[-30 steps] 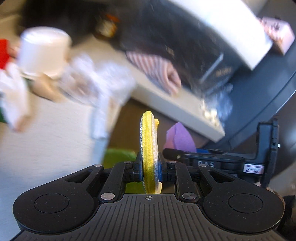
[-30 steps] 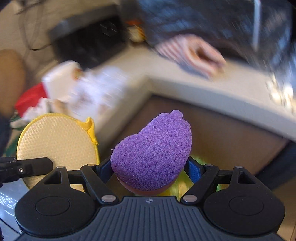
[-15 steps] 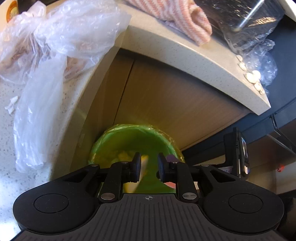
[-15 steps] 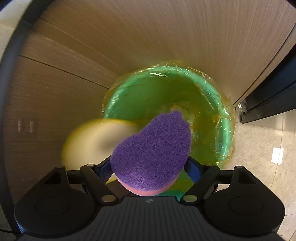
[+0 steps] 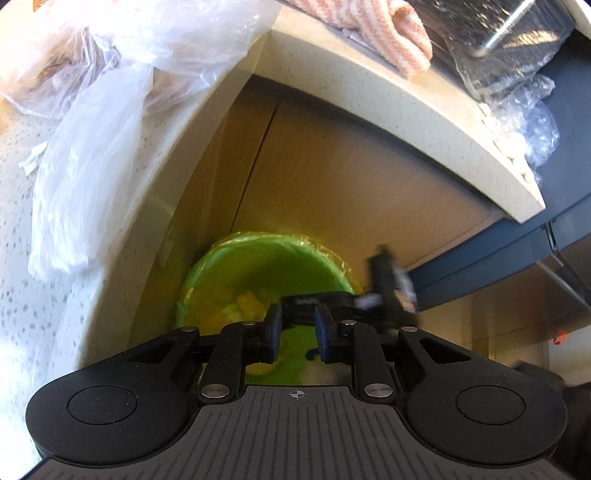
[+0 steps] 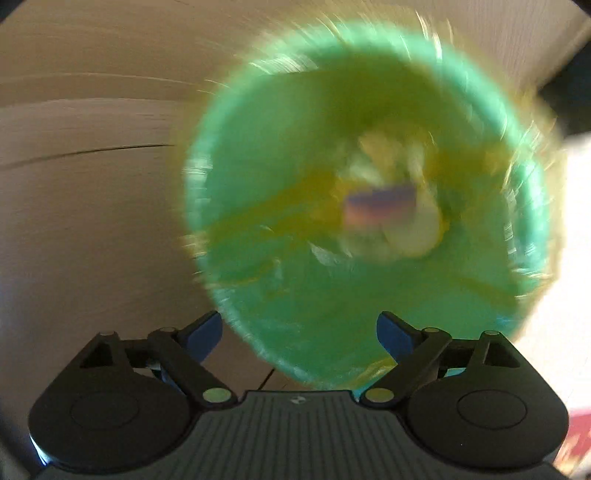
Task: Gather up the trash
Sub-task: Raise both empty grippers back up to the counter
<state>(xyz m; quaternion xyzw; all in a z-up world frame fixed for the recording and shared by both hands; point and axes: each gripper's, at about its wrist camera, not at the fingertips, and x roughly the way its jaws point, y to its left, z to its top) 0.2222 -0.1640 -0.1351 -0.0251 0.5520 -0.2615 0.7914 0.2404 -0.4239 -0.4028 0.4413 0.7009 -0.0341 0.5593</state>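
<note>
A green bin (image 5: 258,266) with a clear liner stands on the floor against the wooden cabinet front. My left gripper (image 5: 297,325) hovers above it, its blue pads a narrow gap apart with nothing between them. In the left wrist view my right gripper (image 5: 373,295) shows as a dark blur just beyond it, over the bin's right side. In the right wrist view the bin (image 6: 240,184) fills the frame, blurred. My right gripper (image 6: 299,328) has its jaws opening wide and empty. The purple sponge (image 6: 380,206) is loose inside the bin, over a pale yellow round shape (image 6: 424,229).
The speckled counter (image 5: 424,122) wraps round above the bin. On it lie crumpled clear plastic bags (image 5: 110,110), a striped pink cloth (image 5: 388,33) and a clear bag of small pale pieces (image 5: 517,136). A dark appliance front (image 5: 517,258) stands to the right.
My left gripper let go of the yellow sponge and now stands empty over the bin. My right gripper dropped down close to the bin, opened, and the purple sponge fell in.
</note>
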